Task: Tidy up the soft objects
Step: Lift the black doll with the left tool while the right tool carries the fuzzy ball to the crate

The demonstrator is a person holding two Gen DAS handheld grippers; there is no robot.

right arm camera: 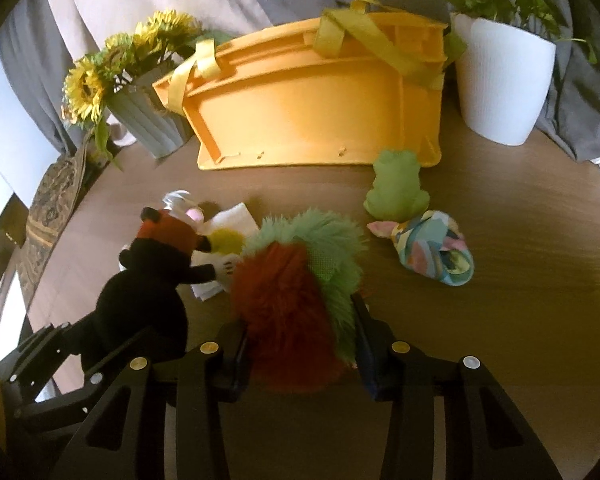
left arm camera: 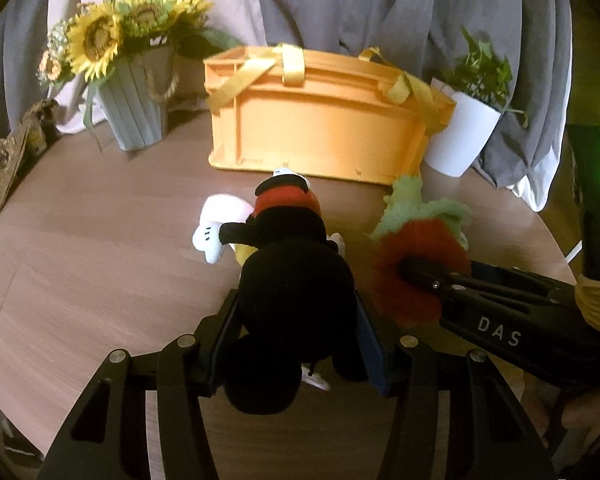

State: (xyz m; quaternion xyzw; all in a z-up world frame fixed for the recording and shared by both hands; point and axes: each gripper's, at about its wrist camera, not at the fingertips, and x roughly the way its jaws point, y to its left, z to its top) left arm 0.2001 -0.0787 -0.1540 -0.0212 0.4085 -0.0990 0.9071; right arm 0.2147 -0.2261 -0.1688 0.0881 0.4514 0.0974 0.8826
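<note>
Left wrist view: orange crate [left arm camera: 320,120] sits at the table's [left arm camera: 100,240] back; in front, the left gripper [left arm camera: 296,320] pinches the black mouse plush [left arm camera: 292,280], while alongside the right gripper [right arm camera: 300,336] clamps the red-and-green fuzzy plush [right arm camera: 296,292].

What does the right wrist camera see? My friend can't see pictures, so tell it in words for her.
The right gripper squeezes a fuzzy red and green plush above a brown table. On its left, the left gripper holds a black mouse plush. Behind them sit an orange basket, a green frog plush and a colorful fabric bundle.
</note>
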